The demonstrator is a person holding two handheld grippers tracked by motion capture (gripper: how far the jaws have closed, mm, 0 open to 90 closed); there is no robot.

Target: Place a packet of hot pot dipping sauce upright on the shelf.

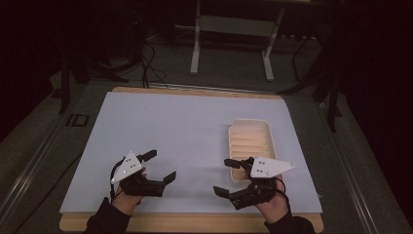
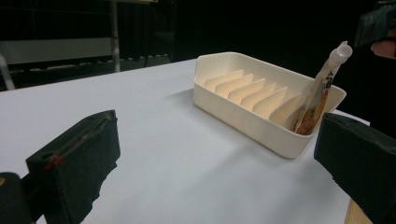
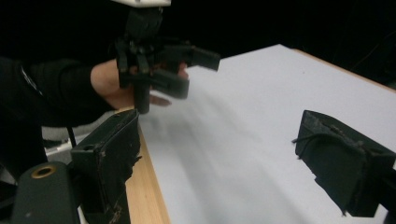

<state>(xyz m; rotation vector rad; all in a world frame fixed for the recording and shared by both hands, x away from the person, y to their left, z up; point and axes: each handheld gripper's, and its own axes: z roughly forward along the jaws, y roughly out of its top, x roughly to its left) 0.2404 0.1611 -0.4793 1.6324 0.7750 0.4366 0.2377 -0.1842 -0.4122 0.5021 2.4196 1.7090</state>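
Note:
A cream tray (image 1: pixel 249 121) with ridged dividers lies on the right half of the white sheet (image 1: pixel 185 126). In the left gripper view a slim orange and white sachet (image 2: pixel 319 92) stands tilted in the end slot of the tray (image 2: pixel 243 119). My left gripper (image 1: pixel 161 165) rests near the front left, open, with nothing between its jaws (image 2: pixel 219 144). My right gripper (image 1: pixel 223 177) hovers at the tray's near end, jaws wide and nothing between them (image 3: pixel 222 135). It faces the left gripper (image 3: pixel 161 60) and the hand holding that one.
The sheet covers a wooden board whose front edge (image 1: pixel 195 222) runs just before both hands. Beyond the table stand a white metal frame (image 1: pixel 231 29) and dark cables on the floor. The wooden edge (image 3: pixel 147 186) passes under my right gripper's jaw.

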